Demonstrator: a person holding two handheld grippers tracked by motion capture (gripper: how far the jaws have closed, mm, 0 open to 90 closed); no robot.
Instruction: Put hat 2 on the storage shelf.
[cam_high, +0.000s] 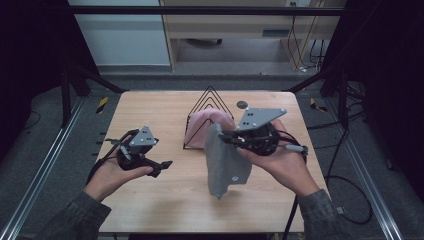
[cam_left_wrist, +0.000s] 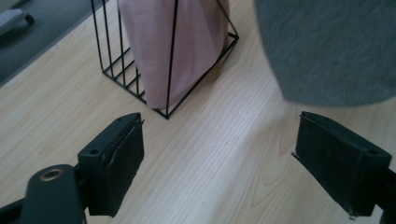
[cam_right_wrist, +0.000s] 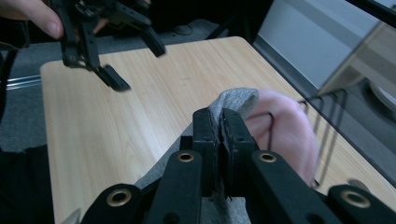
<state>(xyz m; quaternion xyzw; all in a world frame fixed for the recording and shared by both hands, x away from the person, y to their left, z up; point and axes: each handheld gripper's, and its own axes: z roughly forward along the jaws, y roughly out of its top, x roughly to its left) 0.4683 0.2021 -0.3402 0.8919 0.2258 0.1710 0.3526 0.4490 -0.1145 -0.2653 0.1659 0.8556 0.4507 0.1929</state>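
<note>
Two fingers of the right gripper (cam_right_wrist: 219, 135) pinch the grey cloth (cam_high: 225, 160) aloft.

High view overhead, gripper views close, sharing wire rack (cam_high: 207, 120)

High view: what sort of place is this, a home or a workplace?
Probably a lab or recording room, not a home. The small wooden table stands between metal floor rails inside a dark frame, cables trail over the grey floor, and a person holds a gripper in each hand, the right gripper clamping a grey cloth.
</note>
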